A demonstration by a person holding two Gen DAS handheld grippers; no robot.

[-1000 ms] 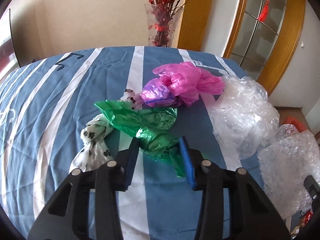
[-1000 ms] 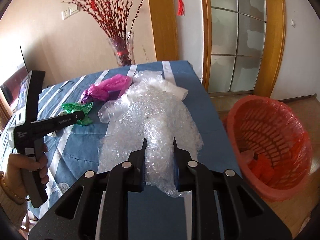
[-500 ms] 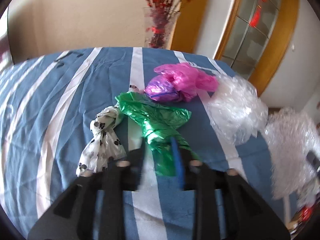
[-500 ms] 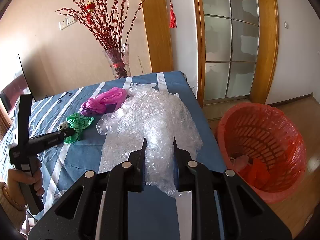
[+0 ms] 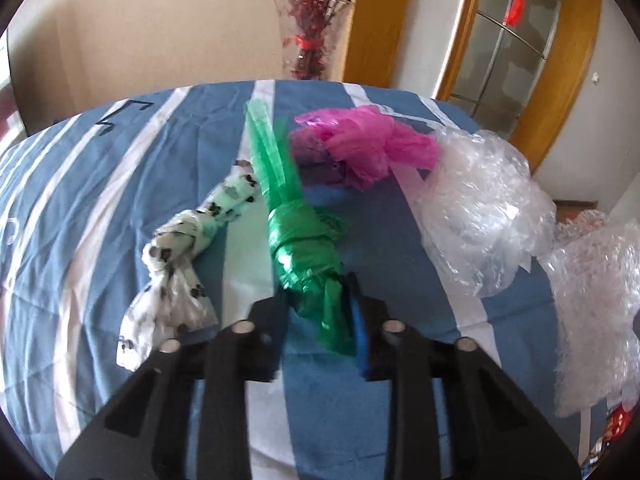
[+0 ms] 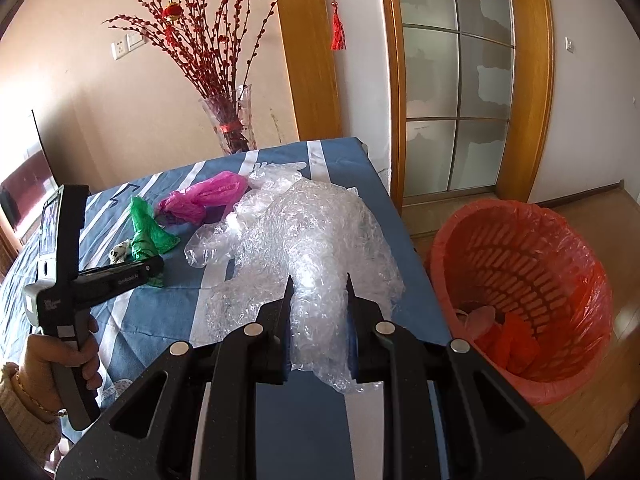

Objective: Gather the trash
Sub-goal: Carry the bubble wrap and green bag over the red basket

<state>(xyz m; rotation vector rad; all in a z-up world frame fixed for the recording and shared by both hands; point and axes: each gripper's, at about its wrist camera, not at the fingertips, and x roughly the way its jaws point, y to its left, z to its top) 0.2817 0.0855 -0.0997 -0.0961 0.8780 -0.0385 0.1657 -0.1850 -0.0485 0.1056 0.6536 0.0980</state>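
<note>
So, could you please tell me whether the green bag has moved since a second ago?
Yes. The green bag was spread flat on the striped tablecloth; now it stands pulled up off it, its near end between the closing left hand-held gripper.

Black tool (image 6: 318, 312) with blue pads, silver screws; cream sleeve (image 6: 16, 420).

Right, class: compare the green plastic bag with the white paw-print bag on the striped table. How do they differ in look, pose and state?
The green plastic bag is glossy, plain green; the white paw-print bag is white with dark paw marks. The green bag's end sits between the closing jaws of the left gripper, while the paw-print bag lies untouched beside it. The green bag's far end sticks up; the paw-print bag lies flat. Both are twisted, knotted plastic.
</note>
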